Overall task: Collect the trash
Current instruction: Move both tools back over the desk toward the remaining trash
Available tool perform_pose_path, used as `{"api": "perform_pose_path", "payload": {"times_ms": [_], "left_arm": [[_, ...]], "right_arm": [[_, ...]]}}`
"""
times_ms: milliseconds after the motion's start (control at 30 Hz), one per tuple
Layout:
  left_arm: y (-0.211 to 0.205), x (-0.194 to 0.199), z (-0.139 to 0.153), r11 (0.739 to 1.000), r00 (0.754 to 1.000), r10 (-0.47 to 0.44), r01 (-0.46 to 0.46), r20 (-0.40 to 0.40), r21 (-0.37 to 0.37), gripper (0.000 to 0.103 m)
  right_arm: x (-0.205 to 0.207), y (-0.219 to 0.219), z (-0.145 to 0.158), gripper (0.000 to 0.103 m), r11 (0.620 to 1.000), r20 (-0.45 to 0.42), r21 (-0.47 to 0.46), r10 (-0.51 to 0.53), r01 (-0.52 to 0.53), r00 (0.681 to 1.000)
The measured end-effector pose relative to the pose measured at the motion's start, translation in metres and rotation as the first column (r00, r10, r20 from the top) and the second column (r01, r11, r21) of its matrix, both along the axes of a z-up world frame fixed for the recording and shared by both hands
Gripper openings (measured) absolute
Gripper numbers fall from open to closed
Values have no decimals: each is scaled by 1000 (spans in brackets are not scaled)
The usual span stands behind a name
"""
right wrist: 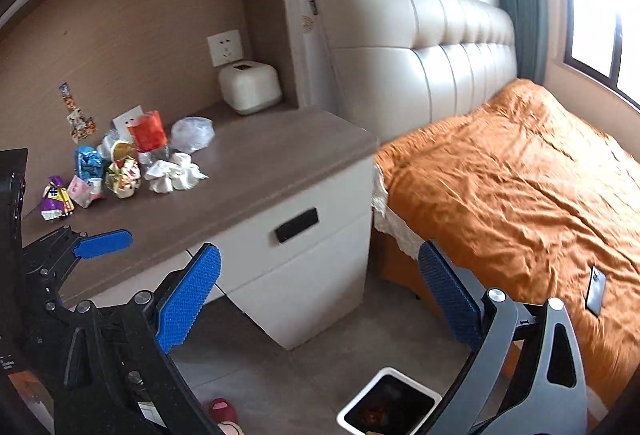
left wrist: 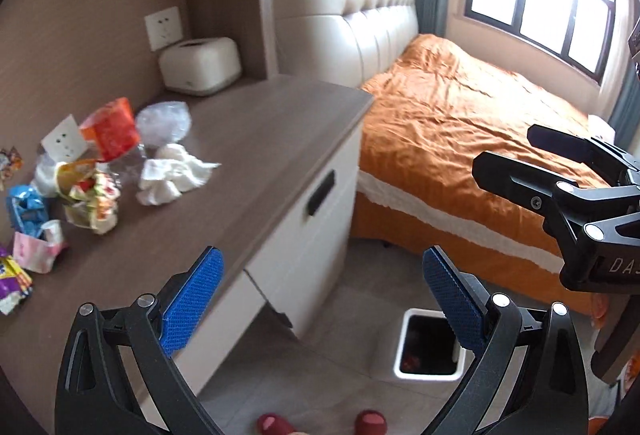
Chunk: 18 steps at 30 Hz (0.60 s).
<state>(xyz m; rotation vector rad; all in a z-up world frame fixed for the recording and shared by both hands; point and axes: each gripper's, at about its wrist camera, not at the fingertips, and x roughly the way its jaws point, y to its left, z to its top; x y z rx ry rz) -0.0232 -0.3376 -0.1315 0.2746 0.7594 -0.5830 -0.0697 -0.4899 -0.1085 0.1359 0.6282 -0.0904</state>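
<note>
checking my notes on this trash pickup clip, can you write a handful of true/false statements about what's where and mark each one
1. The trash pile lies on the desk top. True.
2. The left gripper is clamped on a wrapper. False: its jaws stand wide open with nothing between them.
3. The white bin stands on the floor beside the desk. True.
4. The crumpled white tissue is already in the bin. False: it lies on the desk at the edge of the pile.
5. The right gripper is open and empty. True.
6. The bed cover is blue. False: it is orange.
</note>
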Motion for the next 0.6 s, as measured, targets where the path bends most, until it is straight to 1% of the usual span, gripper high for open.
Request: {"api": "perform_pose_path", "payload": {"times_ms": [133,200,233,300,467,600], "left_arm": [[38,23,18,997,996,71,-71,48,-6,98],[52,35,26,995,993,102,-102,65,-14,98],[61,32,30,993,991,114,-113,74,-18,98],[74,42,37,990,986,142,-139,83,-34,98],[104,69,43,978,974,206,-201,92,-58,98],[122,93,43,970,967,239,-235,91,-57,98]], "right_arm": [[23,33,17,99,997,33,-23,79,-78,996],[38,49,23,99,994,36,-41,103,-101,994],[43,54,26,98,993,38,-44,112,-110,993],[57,67,30,99,990,32,-46,137,-136,990],[85,95,39,98,980,30,-65,188,-185,982],[108,112,41,98,974,26,-67,218,-216,976]]}}
